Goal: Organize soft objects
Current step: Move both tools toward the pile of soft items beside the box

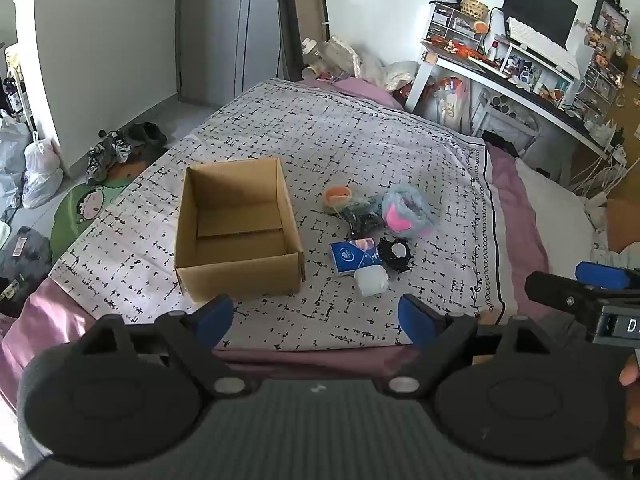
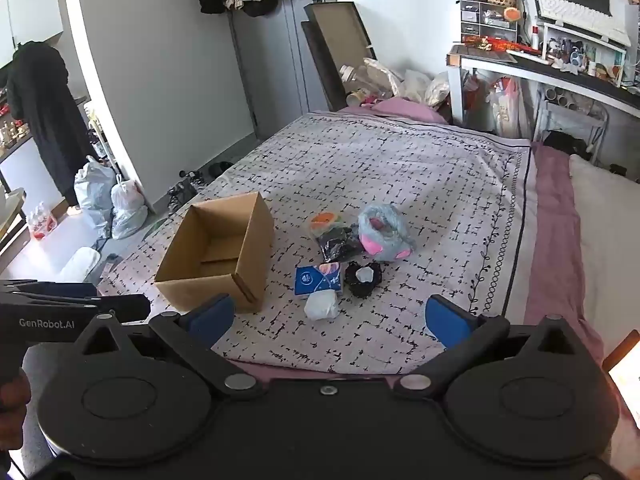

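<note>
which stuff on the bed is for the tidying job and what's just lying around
For the job: cardboard box, plush toy, tissue pack, white pouch, black scrunchie, orange toy.

Lying about: shoes, plastic bags, desk, monitor.

box [image 1: 240,264] plain brown | bedspread [image 1: 360,136] white (black dashes) | plush [image 1: 404,210] grey-blue, pink | tissue pack [image 1: 352,255] blue

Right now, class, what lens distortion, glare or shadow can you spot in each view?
Left wrist view: straight lines bow, as the wardrobe does; the cardboard box has a shaded interior. Right wrist view: the desk curves at the edge, and bright glare washes out the floor on the left.
</note>
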`<state>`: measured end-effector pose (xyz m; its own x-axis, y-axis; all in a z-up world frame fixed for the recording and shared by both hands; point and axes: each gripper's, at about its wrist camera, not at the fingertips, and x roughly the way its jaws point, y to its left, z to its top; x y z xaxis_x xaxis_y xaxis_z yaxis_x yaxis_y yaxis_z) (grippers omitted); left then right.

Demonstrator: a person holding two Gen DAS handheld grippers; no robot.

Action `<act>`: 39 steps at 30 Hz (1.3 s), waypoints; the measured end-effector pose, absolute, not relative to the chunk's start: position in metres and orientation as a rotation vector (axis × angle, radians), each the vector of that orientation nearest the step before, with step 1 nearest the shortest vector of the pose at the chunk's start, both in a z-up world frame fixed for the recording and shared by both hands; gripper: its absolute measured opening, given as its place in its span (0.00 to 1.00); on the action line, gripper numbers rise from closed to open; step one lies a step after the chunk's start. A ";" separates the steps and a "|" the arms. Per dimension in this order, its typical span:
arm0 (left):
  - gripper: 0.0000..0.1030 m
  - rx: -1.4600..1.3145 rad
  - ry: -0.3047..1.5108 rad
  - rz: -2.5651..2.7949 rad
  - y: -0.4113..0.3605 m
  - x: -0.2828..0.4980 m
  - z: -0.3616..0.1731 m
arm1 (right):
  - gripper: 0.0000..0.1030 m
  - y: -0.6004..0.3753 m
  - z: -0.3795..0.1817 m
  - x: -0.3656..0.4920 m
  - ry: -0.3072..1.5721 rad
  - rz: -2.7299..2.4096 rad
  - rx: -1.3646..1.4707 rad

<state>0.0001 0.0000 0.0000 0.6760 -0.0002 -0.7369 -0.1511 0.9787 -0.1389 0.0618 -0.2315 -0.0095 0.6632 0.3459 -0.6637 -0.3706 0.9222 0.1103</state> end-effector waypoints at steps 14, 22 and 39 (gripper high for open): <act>0.86 -0.186 0.809 0.075 -0.003 -0.003 0.005 | 1.00 -0.237 -0.008 0.060 0.742 0.364 -0.044; 0.86 -0.189 0.809 0.075 -0.006 -0.003 0.006 | 1.00 -0.240 -0.007 0.059 0.740 0.358 -0.044; 0.86 -0.194 0.808 0.077 -0.009 -0.004 0.006 | 1.00 -0.241 -0.009 0.059 0.746 0.357 -0.041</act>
